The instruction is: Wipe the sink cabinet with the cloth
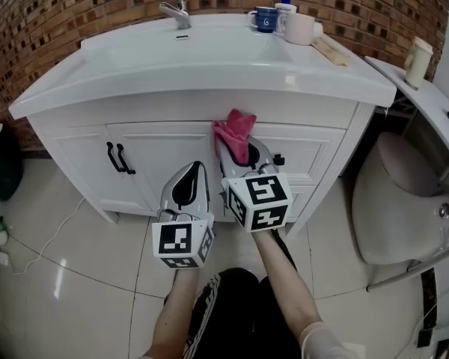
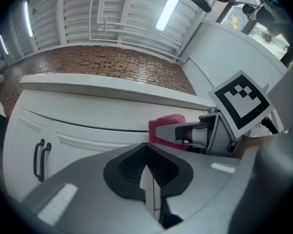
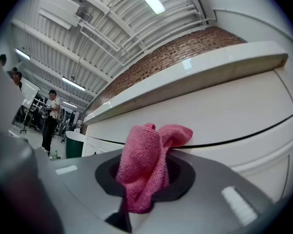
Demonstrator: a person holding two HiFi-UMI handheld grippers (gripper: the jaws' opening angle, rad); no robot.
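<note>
From where I stand, the person crouches in front of the white sink cabinet (image 1: pixel 82 159) with both tools raised to its front. The right gripper (image 1: pixel 242 150) has its jaws clenched on a pink microfibre cloth (image 3: pixel 145 165). The lower part of the cloth is bunched down between the jaws, and the loose upper folds stick out past the tips. Those folds lie against the cabinet front, just under the overhanging rim of the white ceramic sink (image 1: pixel 209 66) and near the dark seam between the panels. Holding it that way seems to let the soft folds meet the painted surface rather than the hard jaw tips. The left gripper (image 1: pixel 197 166) sits just beside the right one and a little lower, pointing at the cabinet to the right of the black door handles (image 1: pixel 117 158). Its jaws are pressed together with nothing between them, so I judge it is simply kept out of the way. How much of the front has been wiped cannot be told from here.
</note>
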